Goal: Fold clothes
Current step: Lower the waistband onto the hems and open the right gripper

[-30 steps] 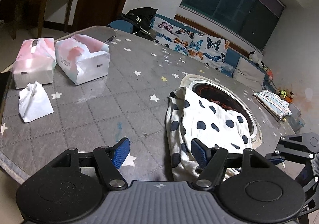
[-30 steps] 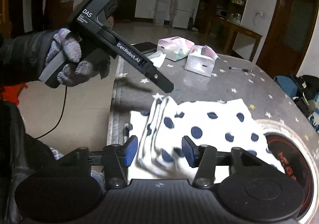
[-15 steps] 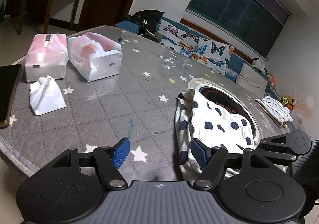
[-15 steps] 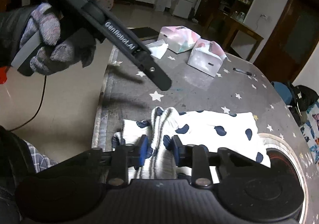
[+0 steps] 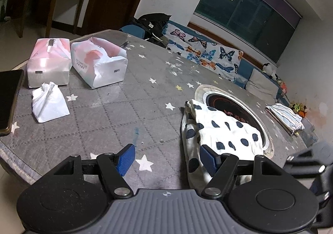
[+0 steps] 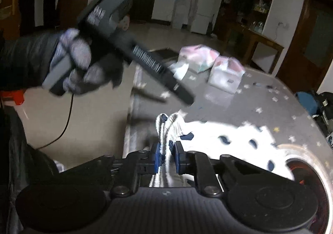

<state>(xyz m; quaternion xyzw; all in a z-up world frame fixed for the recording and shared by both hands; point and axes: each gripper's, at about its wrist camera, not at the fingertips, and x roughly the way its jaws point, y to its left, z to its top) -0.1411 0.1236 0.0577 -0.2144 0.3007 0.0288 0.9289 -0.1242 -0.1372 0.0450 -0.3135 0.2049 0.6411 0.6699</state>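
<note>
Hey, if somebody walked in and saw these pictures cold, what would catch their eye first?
Probably the white garment with dark spots lying on the grey star-patterned table, partly over a round black inset. The right gripper has just been closing and now pinches a bunched fold of it near the table's edge, while the left gripper stands open beside the cloth. Two pink and white tissue packs sit at the far end.
</note>
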